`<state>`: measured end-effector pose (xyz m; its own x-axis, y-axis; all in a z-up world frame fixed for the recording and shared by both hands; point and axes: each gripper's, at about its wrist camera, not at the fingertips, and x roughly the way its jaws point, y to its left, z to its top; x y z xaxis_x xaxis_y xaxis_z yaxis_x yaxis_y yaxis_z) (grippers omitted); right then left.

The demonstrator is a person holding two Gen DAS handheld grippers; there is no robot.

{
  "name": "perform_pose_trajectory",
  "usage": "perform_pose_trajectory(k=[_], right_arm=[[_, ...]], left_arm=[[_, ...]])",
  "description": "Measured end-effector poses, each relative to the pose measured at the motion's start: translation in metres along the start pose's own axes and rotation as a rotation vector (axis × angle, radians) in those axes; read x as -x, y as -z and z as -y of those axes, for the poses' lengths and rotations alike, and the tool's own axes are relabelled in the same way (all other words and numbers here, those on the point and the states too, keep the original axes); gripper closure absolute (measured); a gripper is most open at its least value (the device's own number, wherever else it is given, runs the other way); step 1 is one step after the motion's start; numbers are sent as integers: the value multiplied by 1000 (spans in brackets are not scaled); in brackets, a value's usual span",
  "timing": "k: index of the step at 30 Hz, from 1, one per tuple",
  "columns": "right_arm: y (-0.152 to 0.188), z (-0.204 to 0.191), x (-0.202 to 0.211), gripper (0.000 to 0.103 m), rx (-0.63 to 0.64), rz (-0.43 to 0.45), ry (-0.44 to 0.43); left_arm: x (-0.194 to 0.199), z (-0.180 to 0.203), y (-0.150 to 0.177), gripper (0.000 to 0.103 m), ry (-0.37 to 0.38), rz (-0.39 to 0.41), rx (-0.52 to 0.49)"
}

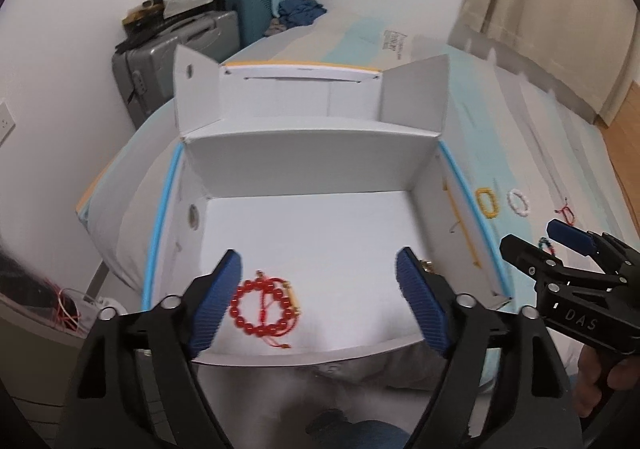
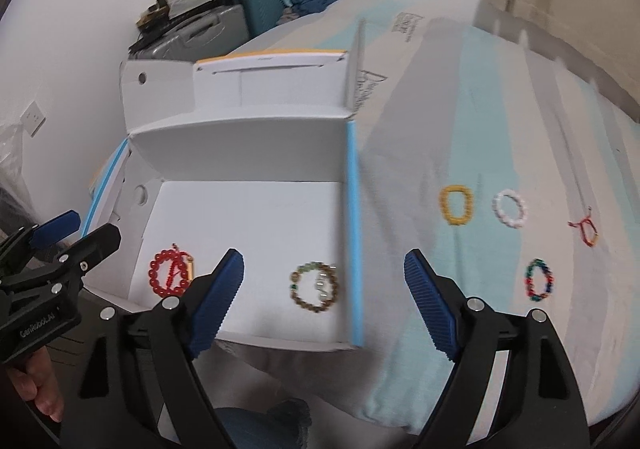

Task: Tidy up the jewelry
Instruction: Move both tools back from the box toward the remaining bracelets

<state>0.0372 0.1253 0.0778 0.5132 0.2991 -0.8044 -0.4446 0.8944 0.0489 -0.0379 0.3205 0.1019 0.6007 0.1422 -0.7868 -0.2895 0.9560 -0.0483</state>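
A white open box [image 1: 312, 161] with a light-blue rim [image 2: 354, 209] sits on the bed. Inside lie a red bead bracelet [image 1: 262, 307] [image 2: 170, 275] and a brown-green bead bracelet [image 2: 316, 287]. My left gripper [image 1: 319, 255] hangs open above the box floor, with the red bracelet below near its left finger and nothing between the pads. Over the box's right wall my right gripper [image 2: 324, 257] is open and empty. On the bedspread to the right lie a yellow bracelet [image 2: 456, 205], a white one [image 2: 509, 208], a red string one [image 2: 586, 231] and a multicoloured one [image 2: 540, 280].
The box lid [image 1: 304, 97] stands upright behind the box. Suitcases [image 1: 172, 65] piled with clothes stand against the far wall. A curtain [image 1: 540, 9] and wooden floor [image 1: 624, 153] are at the right. A person's hand [image 2: 36, 389] holds the left gripper's handle.
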Motion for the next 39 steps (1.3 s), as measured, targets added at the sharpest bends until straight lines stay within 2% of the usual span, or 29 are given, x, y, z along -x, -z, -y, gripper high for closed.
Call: perform_pose_trajectory(k=[2,6,11,21,32,39], right_arm=[[2,11,7,18,-12,10,10],[4,35,21,13,-33,30,29],[9,71,36,8,-65,52,56],[23,159,51,8,-152,66,139],[44,256,24,8,-243,31,219],[56,291,-13,8,-265,-3,248]], left_arm=[[4,12,-1,16,6,11,-14],[8,38,-3,7,39,25,-38],[8,75,-7,6,64,35,-67],[-12,157,-18,6,127,45,-125],[-77,251,-31,6,179,8,-183],[-128,292,-39,6,175,-35,-227]])
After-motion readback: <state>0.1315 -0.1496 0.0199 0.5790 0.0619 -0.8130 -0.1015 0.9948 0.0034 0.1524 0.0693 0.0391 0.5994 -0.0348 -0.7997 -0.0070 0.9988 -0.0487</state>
